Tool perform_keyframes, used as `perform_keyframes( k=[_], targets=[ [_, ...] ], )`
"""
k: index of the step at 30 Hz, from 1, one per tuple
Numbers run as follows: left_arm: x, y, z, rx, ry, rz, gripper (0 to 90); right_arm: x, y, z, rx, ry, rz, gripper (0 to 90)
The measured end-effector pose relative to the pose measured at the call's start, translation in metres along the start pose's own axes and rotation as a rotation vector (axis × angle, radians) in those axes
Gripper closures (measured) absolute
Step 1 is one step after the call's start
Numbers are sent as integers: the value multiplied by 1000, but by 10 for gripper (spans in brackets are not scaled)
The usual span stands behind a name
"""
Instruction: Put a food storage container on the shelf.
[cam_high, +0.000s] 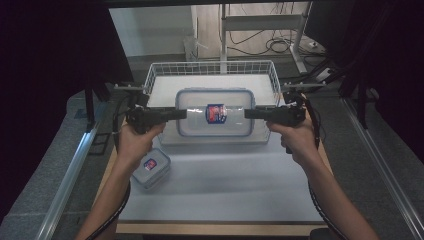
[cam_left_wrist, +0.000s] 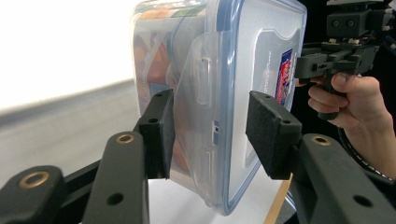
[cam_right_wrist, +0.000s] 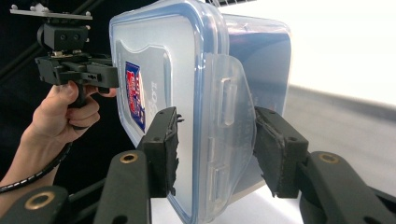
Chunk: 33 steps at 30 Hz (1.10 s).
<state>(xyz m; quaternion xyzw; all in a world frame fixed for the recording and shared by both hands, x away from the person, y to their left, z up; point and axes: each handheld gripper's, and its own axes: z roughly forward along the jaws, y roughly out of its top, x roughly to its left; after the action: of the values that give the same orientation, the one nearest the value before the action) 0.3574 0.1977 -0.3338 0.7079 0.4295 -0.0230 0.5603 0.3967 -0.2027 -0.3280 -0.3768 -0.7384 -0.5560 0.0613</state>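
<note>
In the high view a large clear box (cam_high: 215, 119) with a blue-edged lid and a red and blue label sits above the front part of a white wire basket (cam_high: 212, 70), which stands at the far end of a table (cam_high: 220, 190). The left gripper (cam_high: 181, 114) comes at the box's left end and the right gripper (cam_high: 249, 114) at its right end, each held level in a hand, the left hand (cam_high: 136, 140) and right hand (cam_high: 295, 137) just in front of the basket. Whether the box rests on the basket floor or hangs clear of it cannot be told from here. A small box (cam_high: 151, 168) with the same kind of label lies on the table near the left forearm, well apart from the large one. In the left gripper view the jaws stand apart on either side of the box's end, with the side latch flap (cam_left_wrist: 198, 93) between them; the left pad (cam_left_wrist: 161, 133) lies against or just beside the box wall, while the right pad (cam_left_wrist: 268, 133) stands off the lid with a gap showing. The far gripper and its hand show past the lid's label. In the right gripper view the jaws are likewise apart, straddling the other end; the latch flap (cam_right_wrist: 229, 121) sits between them, the left pad (cam_right_wrist: 163, 149) is just beside the lid face and the right pad (cam_right_wrist: 273, 154) is near the box's body, contact unclear.
</note>
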Motion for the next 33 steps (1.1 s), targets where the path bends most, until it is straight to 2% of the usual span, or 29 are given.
perform_keyframes(
  k=[2,6,14,16,23,33],
  targets=[
    [0,9,-2,-1,5,1,534,0,4,0,-1,1,1,521],
    [4,30,-3,6,17,-1,534,0,23,4,-12,-5,0,515],
    [20,54,5,4,25,-33,529,-12,50,15,-12,-17,26,512],
    [24,58,8,6,26,-40,528,-19,58,18,-17,-25,41,510],
    [38,70,16,4,22,-67,526,-27,69,24,-20,-37,58,509],
    [51,75,24,12,33,-107,521,-40,77,34,-21,-50,102,507]
  ],
)
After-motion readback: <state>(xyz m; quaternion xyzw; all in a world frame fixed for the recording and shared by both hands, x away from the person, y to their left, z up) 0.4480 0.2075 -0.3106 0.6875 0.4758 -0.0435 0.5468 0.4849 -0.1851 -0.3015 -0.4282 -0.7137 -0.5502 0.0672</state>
